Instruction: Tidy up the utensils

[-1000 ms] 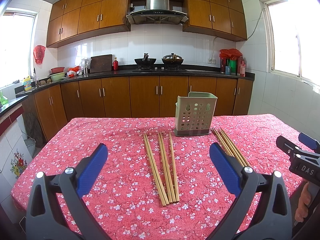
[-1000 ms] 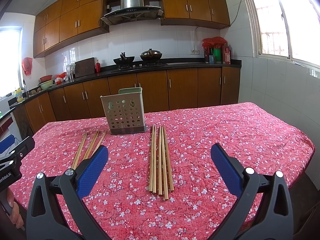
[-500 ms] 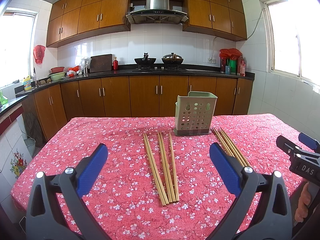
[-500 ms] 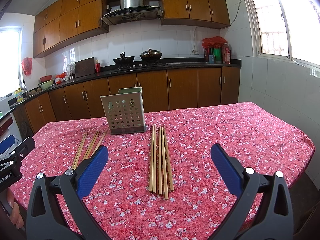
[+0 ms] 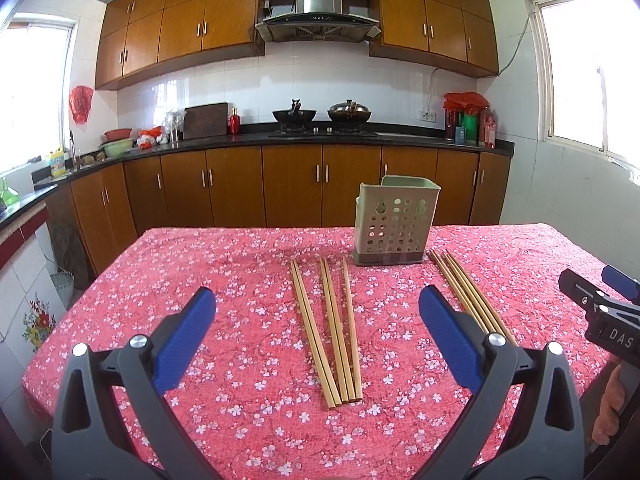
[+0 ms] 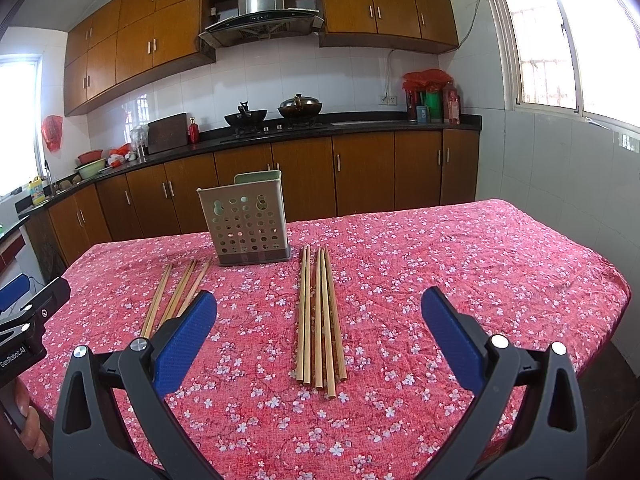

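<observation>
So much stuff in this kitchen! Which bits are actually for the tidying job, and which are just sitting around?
For the job:
- left chopstick bundle
- right chopstick bundle
- perforated utensil holder
- the two open hand-held grippers

Just sitting around:
- woks on the stove
- cutting board
- red bottle
- bowls by the sink

Ahead stand brown base cabinets [image 5: 292, 188] under a dark counter [image 5: 240, 142], white tiled wall [image 5: 248, 84] above; bright, perhaps overexposed, windows [image 6: 568, 36] flank both sides.

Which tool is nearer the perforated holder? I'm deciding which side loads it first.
Neither clearly. The holder stands ahead and right of the open left tool, and ahead and left of the open right tool, roughly between them. Both are well short of it.
</observation>
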